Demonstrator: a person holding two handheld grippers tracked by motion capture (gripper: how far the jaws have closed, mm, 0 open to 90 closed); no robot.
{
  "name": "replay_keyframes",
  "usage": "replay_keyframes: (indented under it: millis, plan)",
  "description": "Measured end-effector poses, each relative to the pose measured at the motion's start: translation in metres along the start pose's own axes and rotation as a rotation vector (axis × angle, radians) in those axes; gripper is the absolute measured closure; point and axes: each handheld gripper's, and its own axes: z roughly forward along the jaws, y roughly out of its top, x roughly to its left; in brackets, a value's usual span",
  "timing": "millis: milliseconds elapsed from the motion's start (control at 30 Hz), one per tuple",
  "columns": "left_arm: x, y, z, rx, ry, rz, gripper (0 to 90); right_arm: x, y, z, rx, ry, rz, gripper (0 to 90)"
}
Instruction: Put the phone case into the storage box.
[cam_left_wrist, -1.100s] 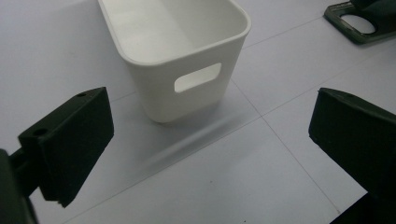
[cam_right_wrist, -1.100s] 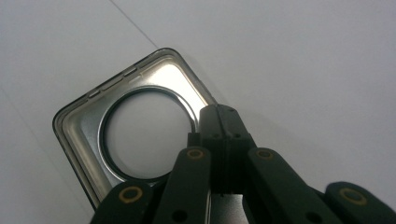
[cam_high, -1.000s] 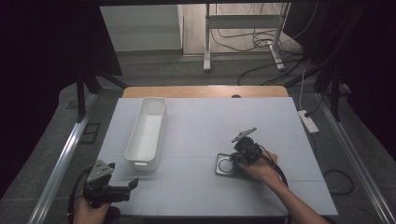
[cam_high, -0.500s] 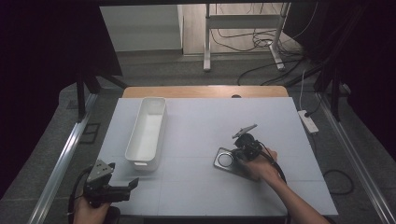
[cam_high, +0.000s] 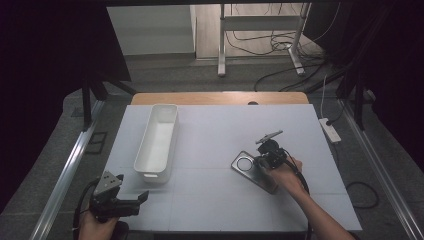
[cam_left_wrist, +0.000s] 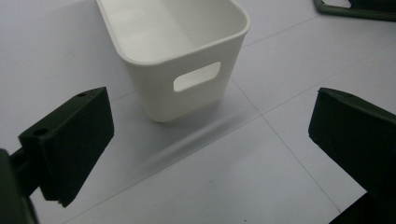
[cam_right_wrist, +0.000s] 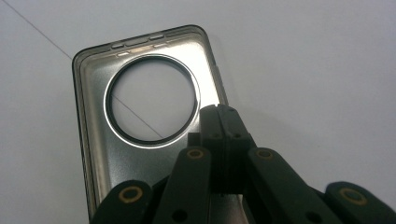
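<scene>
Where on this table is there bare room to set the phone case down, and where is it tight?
Bare sheet lies between the white bin and the phone case, and across the far side up to the wooden edge. The near middle, between the left tongs and the right forearm, is free too. It is tight beside the bin's near end.

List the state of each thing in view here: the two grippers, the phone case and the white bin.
Right gripper: shut on the phone case, jaws pressed together over its side wall.
Phone case: open side up, lying on the table or just off it, round camera hole empty.
White bin: upright on the table, empty.
Left gripper: open, jaws wide, holding nothing, facing the bin's handle end.
</scene>
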Motion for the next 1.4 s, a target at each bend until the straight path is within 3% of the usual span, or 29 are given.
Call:
replay_keyframes:
  millis: [267,467,700,867,933,1033,1167,1400]
  plan:
    - [0.0,0.0,0.0,0.001,-0.003,0.003,1.2,-0.008,-0.002,-0.002,0.002,-0.027,0.046,89.5]
    - [0.0,0.0,0.0,0.004,-0.003,0.005,1.3,-0.008,-0.003,-0.003,0.002,-0.034,0.042,89.5]
    - [-0.001,0.0,0.0,0.006,-0.003,0.006,1.3,-0.003,-0.002,-0.009,-0.025,0.026,0.033,88.5]
    - [-0.001,0.0,0.0,0.005,-0.003,0.005,1.3,-0.002,-0.002,-0.013,-0.047,0.047,0.024,77.7]
    - [-0.001,0.0,0.0,0.005,-0.003,0.005,1.3,-0.002,-0.002,-0.015,-0.052,0.04,0.03,73.3]
    - [-0.001,0.0,0.0,0.005,-0.003,0.005,1.3,-0.003,-0.001,-0.023,-0.074,0.012,0.033,59.0]
    - [-0.001,0.0,0.0,0.005,-0.005,0.006,1.3,-0.007,-0.003,-0.032,-0.089,0.015,0.023,46.3]
    - [-0.001,0.0,0.0,0.006,-0.005,0.007,1.4,-0.015,-0.008,-0.042,-0.102,0.011,0.026,30.1]
